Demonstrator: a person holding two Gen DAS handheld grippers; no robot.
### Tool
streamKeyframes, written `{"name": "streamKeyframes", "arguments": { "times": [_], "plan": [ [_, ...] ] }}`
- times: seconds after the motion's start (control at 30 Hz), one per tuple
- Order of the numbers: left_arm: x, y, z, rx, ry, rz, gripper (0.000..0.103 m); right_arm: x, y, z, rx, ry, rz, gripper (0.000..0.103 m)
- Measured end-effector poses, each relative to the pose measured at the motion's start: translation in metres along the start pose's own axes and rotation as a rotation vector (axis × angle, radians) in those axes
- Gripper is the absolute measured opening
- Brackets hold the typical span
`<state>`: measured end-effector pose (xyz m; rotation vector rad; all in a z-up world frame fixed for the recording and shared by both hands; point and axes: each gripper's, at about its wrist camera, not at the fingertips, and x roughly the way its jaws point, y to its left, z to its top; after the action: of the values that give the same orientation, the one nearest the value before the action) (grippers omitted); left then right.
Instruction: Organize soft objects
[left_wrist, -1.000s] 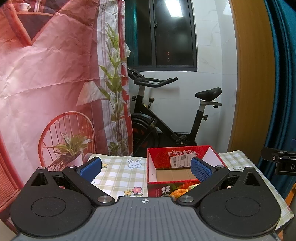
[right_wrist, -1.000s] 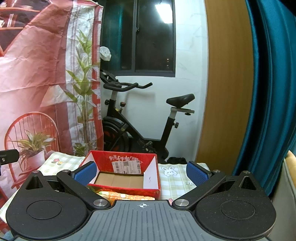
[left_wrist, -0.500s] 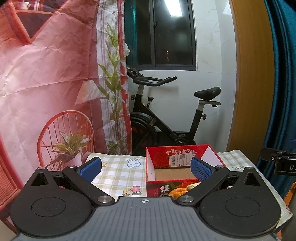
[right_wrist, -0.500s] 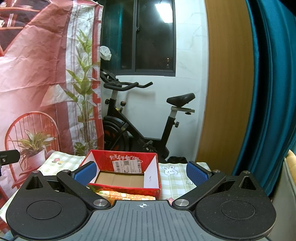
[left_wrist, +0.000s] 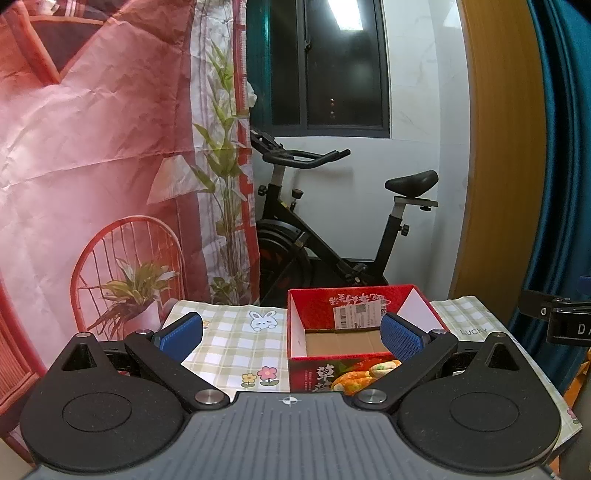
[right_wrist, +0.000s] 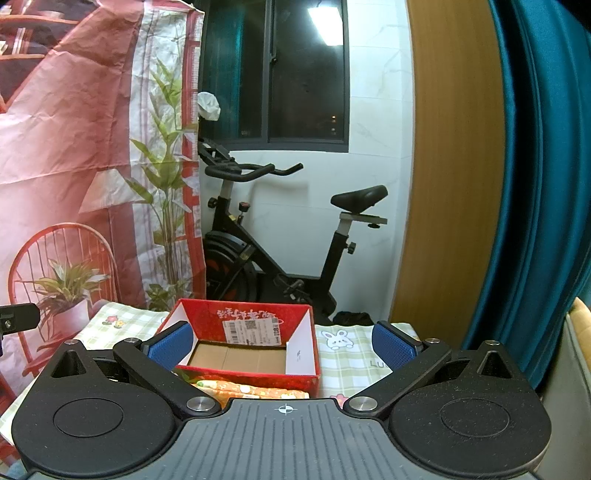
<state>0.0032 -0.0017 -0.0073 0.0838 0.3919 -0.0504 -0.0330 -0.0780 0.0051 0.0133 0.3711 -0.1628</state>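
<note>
both tools, left tool and right tool, hover spread wide and empty. the red box sits low centre on the table, its floor bare; an orange soft item lies just before it. nothing picked up yet; next, dip and pinch it.

Black exercise bike parked against a white marble-look wall. Directly above the bike, a dark-framed window with night outside and a ceiling light reflected in the glass. Left of the bike, a creased pink printed backdrop showing a red wire chair, a potted plant and tall green stems. Right of the bike, a curved yellow-brown wooden panel, then a teal curtain at the far edge.
</note>
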Motion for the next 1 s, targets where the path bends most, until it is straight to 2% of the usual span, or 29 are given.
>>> {"name": "streamKeyframes", "arguments": {
  "times": [1.0],
  "plan": [
    [0.0021, 0.0, -0.0015, -0.011, 0.013, -0.018, 0.103, 0.0002, -0.003, 0.0001, 0.002, -0.001, -0.001, 0.103]
  ]
}}
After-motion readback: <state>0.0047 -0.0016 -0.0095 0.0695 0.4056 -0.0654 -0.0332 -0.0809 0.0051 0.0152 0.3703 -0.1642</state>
